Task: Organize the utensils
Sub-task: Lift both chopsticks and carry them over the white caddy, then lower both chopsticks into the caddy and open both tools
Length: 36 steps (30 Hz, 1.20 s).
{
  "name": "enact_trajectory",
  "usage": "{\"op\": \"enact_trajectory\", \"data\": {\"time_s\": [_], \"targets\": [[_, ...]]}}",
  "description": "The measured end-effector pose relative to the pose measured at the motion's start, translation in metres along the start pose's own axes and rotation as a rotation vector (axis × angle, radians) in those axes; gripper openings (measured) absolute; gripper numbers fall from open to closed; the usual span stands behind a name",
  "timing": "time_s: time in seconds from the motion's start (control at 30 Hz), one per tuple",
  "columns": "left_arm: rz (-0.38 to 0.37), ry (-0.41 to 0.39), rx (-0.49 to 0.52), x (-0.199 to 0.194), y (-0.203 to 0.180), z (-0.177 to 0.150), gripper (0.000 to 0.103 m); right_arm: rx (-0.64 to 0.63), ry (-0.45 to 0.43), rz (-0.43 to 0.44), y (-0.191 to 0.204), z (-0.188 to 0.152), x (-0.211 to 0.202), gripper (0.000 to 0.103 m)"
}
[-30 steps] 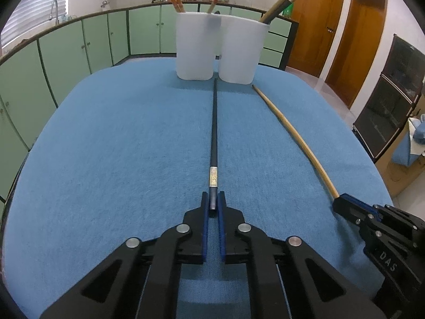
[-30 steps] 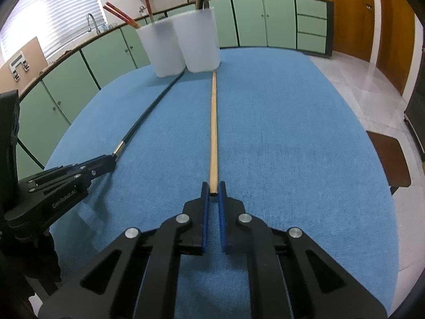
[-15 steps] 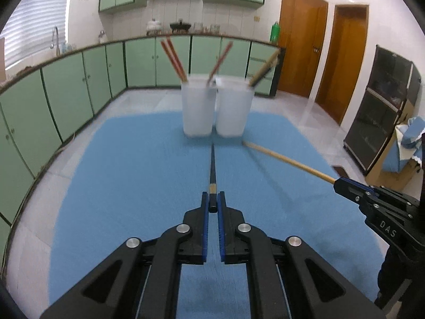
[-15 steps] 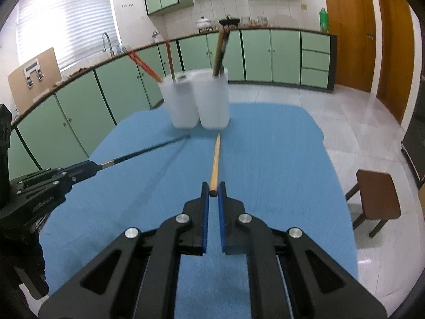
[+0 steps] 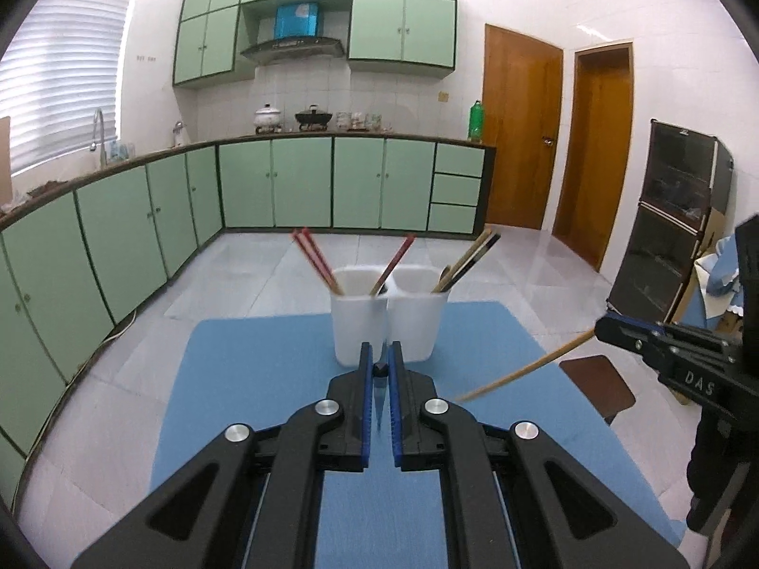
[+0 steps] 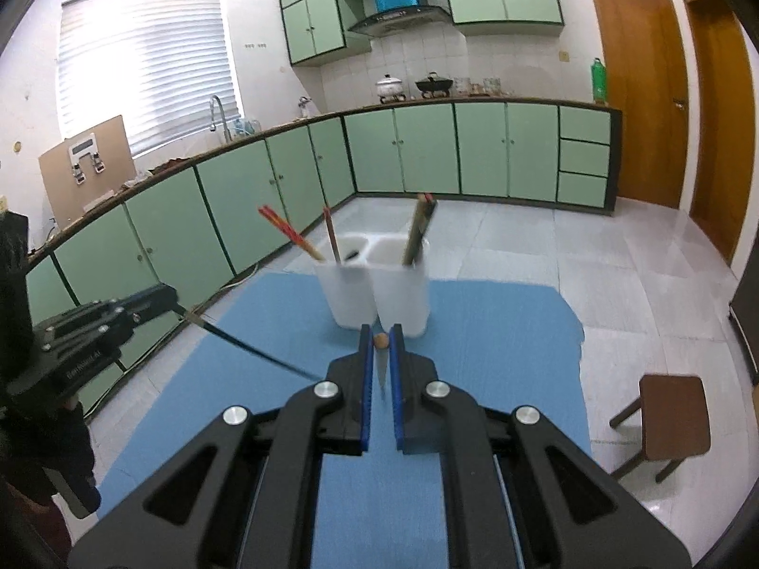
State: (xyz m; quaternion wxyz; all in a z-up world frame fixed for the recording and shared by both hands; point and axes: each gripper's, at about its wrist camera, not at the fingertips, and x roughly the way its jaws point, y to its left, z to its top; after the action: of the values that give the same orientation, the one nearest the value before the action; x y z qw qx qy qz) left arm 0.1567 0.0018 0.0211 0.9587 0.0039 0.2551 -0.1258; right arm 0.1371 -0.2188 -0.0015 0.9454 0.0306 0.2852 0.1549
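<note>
My left gripper (image 5: 379,370) is shut on the end of a black chopstick (image 5: 379,370), held high above the blue table; the chopstick shows at full length in the right wrist view (image 6: 246,346). My right gripper (image 6: 381,340) is shut on a tan wooden chopstick (image 6: 381,340), also lifted; it shows in the left wrist view (image 5: 526,370). Two white cups (image 5: 389,317) stand side by side at the table's far edge. The left cup holds red chopsticks (image 5: 315,261), the right cup dark and tan ones (image 5: 469,256).
The blue cloth (image 5: 265,360) covers the table. A brown stool (image 6: 673,412) stands on the floor at the right. Green cabinets (image 5: 303,180) line the walls. A dark shelf unit (image 5: 669,218) is at the right.
Both grippers have risen from the table, each lifting its chopstick off the cloth. The cups now appear lower and farther below.
</note>
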Motion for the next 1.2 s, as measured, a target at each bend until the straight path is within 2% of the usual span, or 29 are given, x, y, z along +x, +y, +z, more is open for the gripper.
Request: {"op": "enact_trajectory", "data": {"time_s": [0.23, 0.4, 0.57, 0.83, 1.03, 1.2], "targets": [[-0.037, -0.002, 0.015, 0.009, -0.001, 0.019, 0.006, -0.027, 0.026, 0.052, 0.002, 0.037, 0.005, 0.006], [-0.038, -0.028, 0.036, 0.006, -0.004, 0.034, 0.006, -0.054, 0.001, 0.070, 0.006, 0.064, 0.001, 0.006], [-0.032, -0.091, 0.056, 0.000, -0.002, 0.063, 0.006, -0.089, -0.060, 0.067, 0.013, 0.095, -0.006, 0.006], [0.007, -0.244, 0.062, -0.006, 0.004, 0.133, 0.006, -0.082, -0.169, 0.032, 0.001, 0.164, -0.003, 0.006], [0.011, -0.310, 0.051, 0.020, 0.010, 0.175, 0.006, -0.081, -0.200, -0.010, -0.011, 0.200, 0.024, 0.006], [0.007, -0.329, 0.057, 0.056, 0.010, 0.184, 0.006, -0.091, -0.182, -0.048, -0.019, 0.202, 0.063, 0.006]]}}
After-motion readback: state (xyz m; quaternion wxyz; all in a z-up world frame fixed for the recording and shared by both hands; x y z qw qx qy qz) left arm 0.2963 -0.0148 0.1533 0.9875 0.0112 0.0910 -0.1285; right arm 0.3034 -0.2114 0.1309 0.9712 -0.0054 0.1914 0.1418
